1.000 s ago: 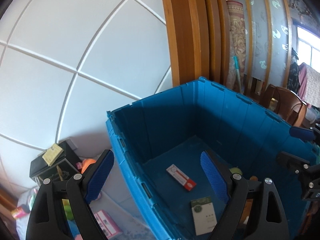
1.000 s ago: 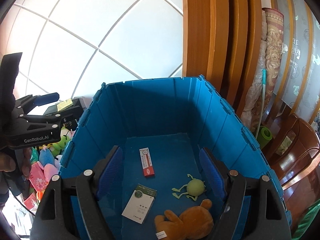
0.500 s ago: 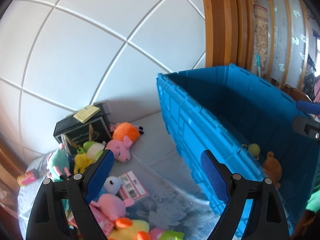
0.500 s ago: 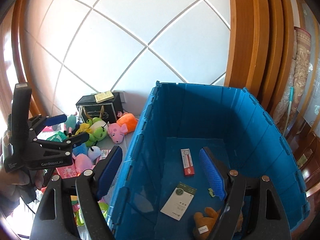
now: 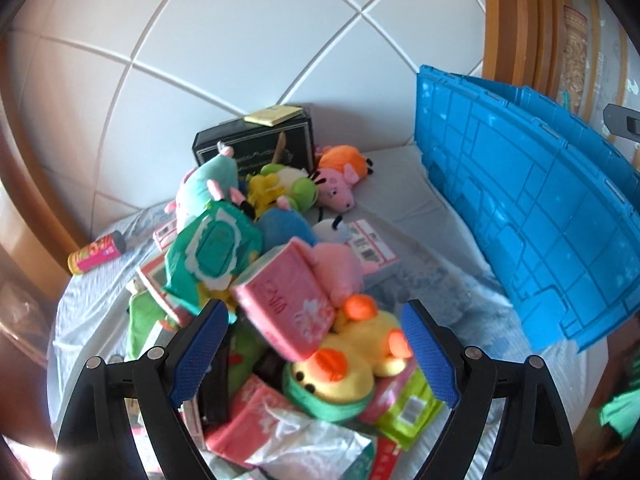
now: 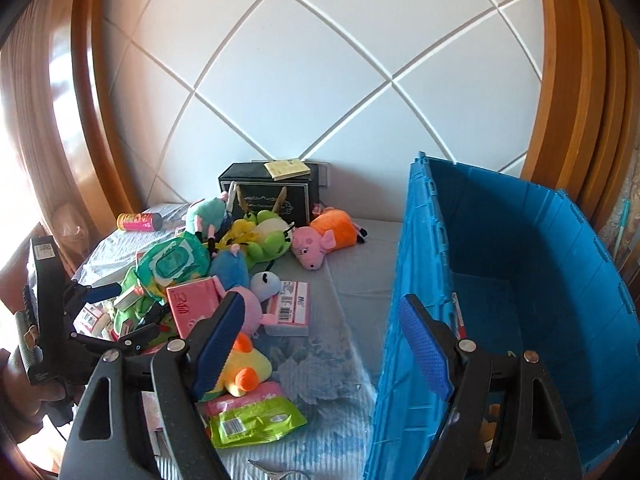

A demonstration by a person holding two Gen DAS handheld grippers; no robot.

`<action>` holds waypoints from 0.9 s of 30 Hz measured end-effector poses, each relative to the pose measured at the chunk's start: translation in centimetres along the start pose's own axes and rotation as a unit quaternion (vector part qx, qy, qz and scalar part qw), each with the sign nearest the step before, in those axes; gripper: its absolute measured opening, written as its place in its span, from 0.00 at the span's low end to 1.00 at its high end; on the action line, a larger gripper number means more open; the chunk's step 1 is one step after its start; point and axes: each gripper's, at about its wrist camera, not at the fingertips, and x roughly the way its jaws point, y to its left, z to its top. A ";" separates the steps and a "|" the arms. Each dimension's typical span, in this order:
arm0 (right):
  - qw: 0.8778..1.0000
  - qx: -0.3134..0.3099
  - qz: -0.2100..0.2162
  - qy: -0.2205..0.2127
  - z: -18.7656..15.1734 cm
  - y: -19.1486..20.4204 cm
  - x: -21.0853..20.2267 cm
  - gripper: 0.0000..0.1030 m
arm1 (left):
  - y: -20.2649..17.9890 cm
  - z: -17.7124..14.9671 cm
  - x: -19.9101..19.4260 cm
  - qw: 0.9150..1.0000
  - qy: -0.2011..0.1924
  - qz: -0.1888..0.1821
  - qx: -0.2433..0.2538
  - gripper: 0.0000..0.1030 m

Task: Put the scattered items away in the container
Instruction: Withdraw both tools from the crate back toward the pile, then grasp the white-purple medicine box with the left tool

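A heap of plush toys and packets lies on the grey sheet (image 6: 352, 256) left of the big blue crate (image 6: 520, 240). My left gripper (image 5: 314, 320) hangs open just above the heap, with a pink packet (image 5: 284, 304) and a yellow duck plush (image 5: 344, 368) below the gap between its fingers. It touches nothing. My right gripper (image 6: 322, 308) is open and empty over the sheet beside the crate's left wall. The left gripper (image 6: 136, 308) also shows at the left of the right wrist view. Crate (image 5: 540, 208) stands to the right in the left wrist view.
A black box (image 6: 272, 196) with a yellow pad on top stands against the white panelled wall. An orange and pink pig plush (image 6: 324, 236), a green wipes pack (image 5: 212, 248), a barcode box (image 6: 290, 308) and a pink tube (image 5: 96, 254) lie around. Wooden frames flank the wall.
Both grippers have swung left, away from the crate's inside, toward the heap. The left one has sunk close over the toys. Their jaws stay as wide as before.
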 end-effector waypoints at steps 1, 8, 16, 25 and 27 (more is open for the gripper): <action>1.000 -0.001 0.004 0.005 -0.2 0.8 0.3 0.77 | 0.9 -0.8 0.1 1.000 0.006 0.003 -0.004 0.86; 0.999 -0.014 0.019 0.039 -2.1 6.0 1.1 0.77 | 5.4 -6.0 1.8 0.999 0.038 0.024 -0.003 0.86; 0.998 -0.019 0.016 0.064 -3.4 10.5 1.4 0.77 | 8.8 -9.9 4.0 0.998 0.062 0.021 0.003 0.86; 0.996 -0.007 -0.012 0.089 -4.9 12.9 1.5 0.77 | 11.1 -12.2 7.5 0.997 0.076 -0.017 0.001 0.86; 0.995 -0.003 -0.017 0.095 -5.3 13.3 1.5 0.77 | 11.7 -12.3 8.2 0.997 0.080 -0.024 -0.003 0.86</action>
